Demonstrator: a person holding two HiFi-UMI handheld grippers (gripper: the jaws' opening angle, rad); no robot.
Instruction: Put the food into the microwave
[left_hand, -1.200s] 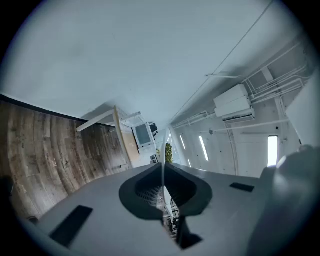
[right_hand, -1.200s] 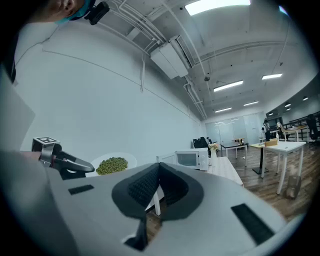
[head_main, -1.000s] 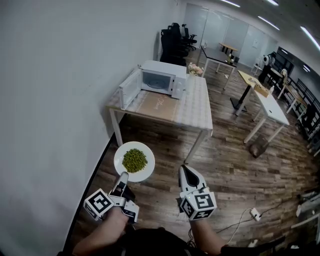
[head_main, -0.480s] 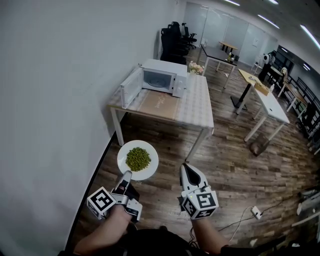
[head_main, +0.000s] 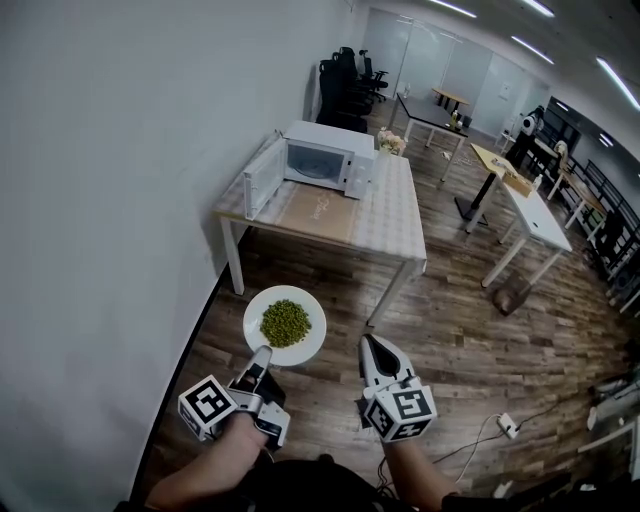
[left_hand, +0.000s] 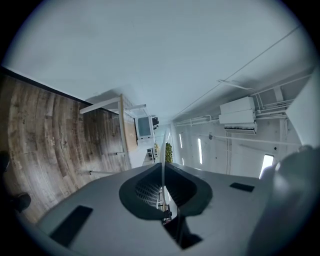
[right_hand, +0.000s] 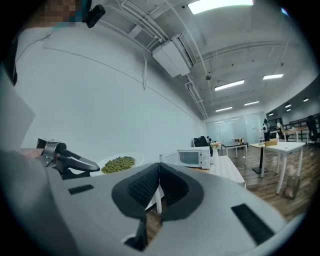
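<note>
**Left gripper (head_main: 262, 355) mid-carry, loading yet to come**

Jaws pinch the round white plate (head_main: 256, 338) by its rim, green peas (head_main: 285, 322) heaped on it. Right gripper (head_main: 373, 347) closed, empty. White microwave (head_main: 325, 158), door open, waits on the table (head_main: 385, 220) well ahead.

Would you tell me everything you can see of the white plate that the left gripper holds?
The plate is round, white and smooth, glossy like ceramic. A heap of small green, pea-like food sits in its middle, with a bare rim all round. It is held roughly level over the wooden floor, short of the table. The left gripper is shut on its near edge; nothing else touches it.
</note>
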